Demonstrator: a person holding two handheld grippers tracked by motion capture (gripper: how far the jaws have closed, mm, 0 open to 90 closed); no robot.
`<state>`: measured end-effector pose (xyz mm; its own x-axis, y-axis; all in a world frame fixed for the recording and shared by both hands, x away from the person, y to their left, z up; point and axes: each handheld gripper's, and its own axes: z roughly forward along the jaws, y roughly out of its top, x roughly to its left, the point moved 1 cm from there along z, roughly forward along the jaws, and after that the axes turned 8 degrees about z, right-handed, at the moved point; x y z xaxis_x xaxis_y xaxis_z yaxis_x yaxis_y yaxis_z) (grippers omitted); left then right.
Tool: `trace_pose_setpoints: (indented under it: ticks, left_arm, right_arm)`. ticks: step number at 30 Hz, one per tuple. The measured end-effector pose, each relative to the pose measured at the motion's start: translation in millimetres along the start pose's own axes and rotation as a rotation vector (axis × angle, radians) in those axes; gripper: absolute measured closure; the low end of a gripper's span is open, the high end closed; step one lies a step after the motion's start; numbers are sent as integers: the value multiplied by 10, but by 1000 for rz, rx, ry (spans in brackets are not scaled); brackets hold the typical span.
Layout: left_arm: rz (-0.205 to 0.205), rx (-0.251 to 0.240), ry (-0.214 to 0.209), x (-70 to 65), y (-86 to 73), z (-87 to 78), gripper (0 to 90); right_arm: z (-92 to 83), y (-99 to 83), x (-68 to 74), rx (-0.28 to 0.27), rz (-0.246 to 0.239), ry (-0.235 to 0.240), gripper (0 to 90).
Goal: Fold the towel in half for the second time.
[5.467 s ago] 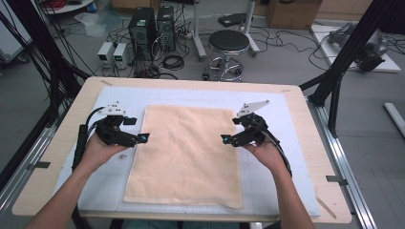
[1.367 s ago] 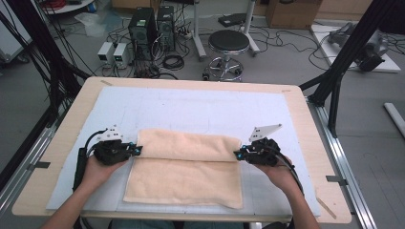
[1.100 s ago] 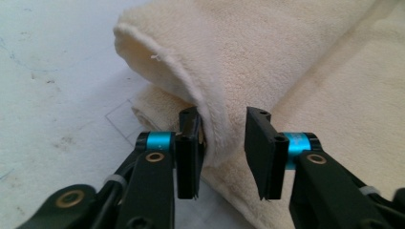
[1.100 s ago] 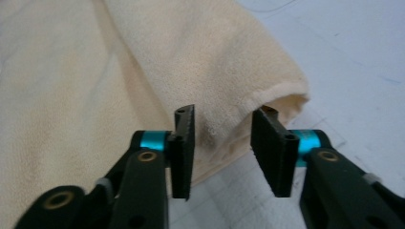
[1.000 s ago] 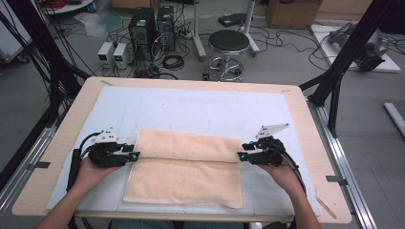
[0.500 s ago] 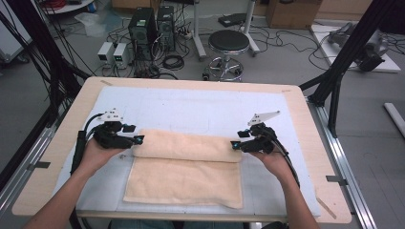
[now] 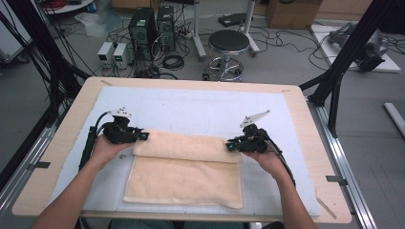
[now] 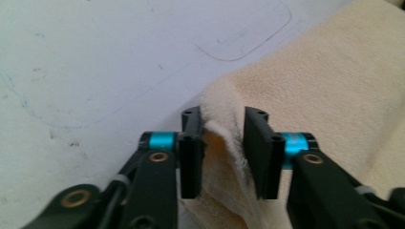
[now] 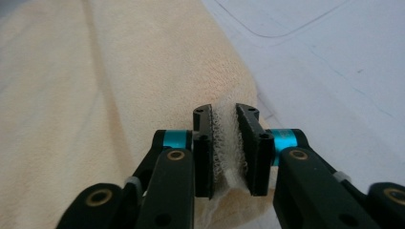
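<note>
Since the earlier frames your cream towel (image 7: 186, 169) has gone from lying flat and full length to folded, its far part doubled toward you, and both hands have slid back up to the fold's ends, where the fingers have just been closing on cloth.

Starting at the left: your left gripper (image 7: 142, 136) sits at the left end of the fold, black angular body with the grey three-cornered plate on top and a black cable looping back along your wrist. In the left gripper view its two flat black fingers (image 8: 191, 152), each backed by a shiny blue metal collar and brass-coloured pins, have a thin ruffled edge of the towel (image 8: 334, 95) between them. One pad touches the cloth, but there's a gap on the other side, so I can't tell if it's truly pinched.

Middle: the towel is soft, nubby terry, rectangular, lying on the smooth pale sheet (image 7: 191, 107) that covers the light wooden bench (image 7: 305, 119). The folded-over part makes a puffy rounded roll across the far side; the single layer below it lies flat with a slightly wavy near hem. Faint pen-like outlines mark the sheet.

Right: your right gripper (image 7: 230, 144) is at the right end of the roll. In the right gripper view its fingers (image 9: 202, 152) are pressed onto a bunched, loopy corner of the towel (image 9: 95, 95), pinching it snugly.
</note>
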<state>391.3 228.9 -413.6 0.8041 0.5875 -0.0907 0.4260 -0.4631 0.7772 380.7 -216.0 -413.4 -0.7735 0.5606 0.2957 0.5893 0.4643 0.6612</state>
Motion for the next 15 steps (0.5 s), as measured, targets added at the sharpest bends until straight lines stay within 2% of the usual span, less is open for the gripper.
trace_pose_setpoints:
  ticks: [1,3,7,10,11,15]
  left_arm:
    - [2,-5,-5,-11,1,-17,785]
    - [17,-7,-12,-33,5,-67,817]
    - [35,-42,-16,-119,-16,-181,831]
    - [61,-65,-19,-247,-70,-313,831]
    - [85,-69,-19,-300,-88,-363,831]
    - [121,-103,-44,-532,-218,-557,833]
  right_arm:
    - [-17,-1,12,-2,-2,11,788]
    - [-44,-2,31,-8,-2,10,796]
    - [-98,6,107,-19,-35,6,801]
    - [-180,4,231,-30,-71,7,802]
    - [-214,1,277,-36,-81,11,803]
    - [-363,-54,480,-51,-124,15,805]
